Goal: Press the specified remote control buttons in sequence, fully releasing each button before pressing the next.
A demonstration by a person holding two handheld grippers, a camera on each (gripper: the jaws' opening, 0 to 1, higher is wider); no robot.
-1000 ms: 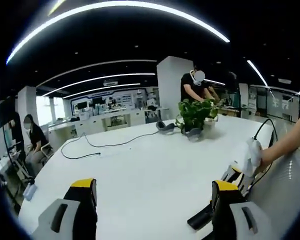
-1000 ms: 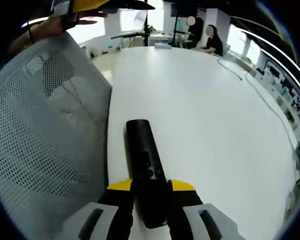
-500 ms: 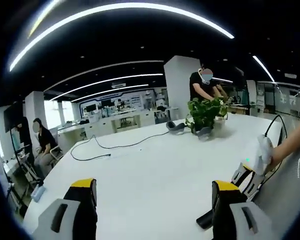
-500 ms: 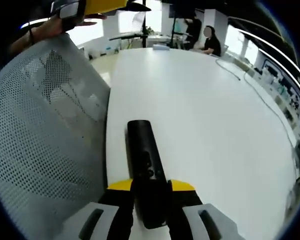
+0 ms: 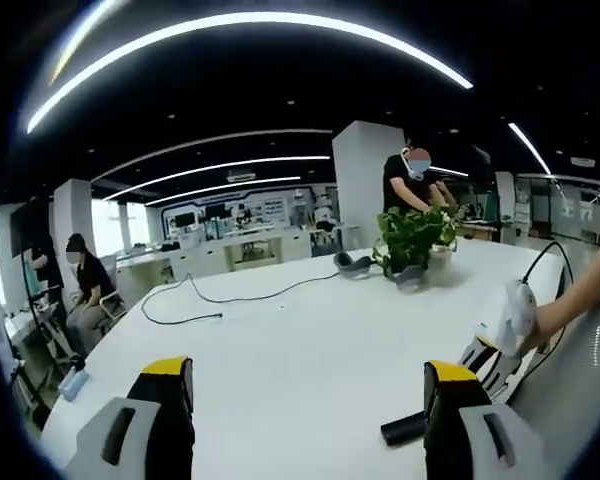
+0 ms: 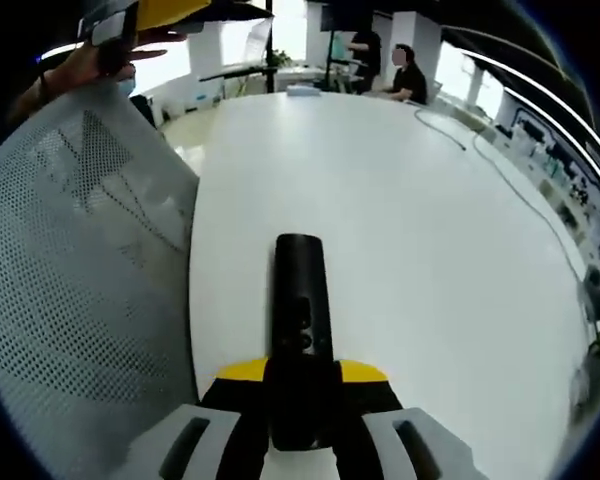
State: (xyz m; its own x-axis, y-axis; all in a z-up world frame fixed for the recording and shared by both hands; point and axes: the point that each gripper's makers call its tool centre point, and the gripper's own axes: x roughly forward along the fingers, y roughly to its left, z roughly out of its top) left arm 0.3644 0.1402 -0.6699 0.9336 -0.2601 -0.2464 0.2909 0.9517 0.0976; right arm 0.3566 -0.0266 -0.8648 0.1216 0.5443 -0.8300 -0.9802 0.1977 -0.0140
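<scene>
A long black remote control [image 6: 300,320] with small buttons points away over the white table [image 6: 410,230], its near end clamped in my right gripper [image 6: 302,378], which is shut on it. In the left gripper view the remote's end [image 5: 404,430] pokes out just left of the right jaw, low over the table [image 5: 280,340]. My left gripper [image 5: 305,388] is held wide open with nothing between its yellow-tipped jaws. The right gripper [image 5: 498,340] comes into that view from the right, held by a hand [image 5: 560,315]. The left gripper [image 6: 150,12] shows at the top left of the right gripper view.
A grey mesh chair back [image 6: 70,300] stands close along the table's left edge. A potted plant [image 5: 415,235], a grey device [image 5: 352,262] and a black cable [image 5: 220,300] lie on the far part of the table. People sit and stand beyond it.
The remote has swung a little and now points straighter ahead in the right gripper. The left gripper's view has shifted slightly; its jaws stay open.
</scene>
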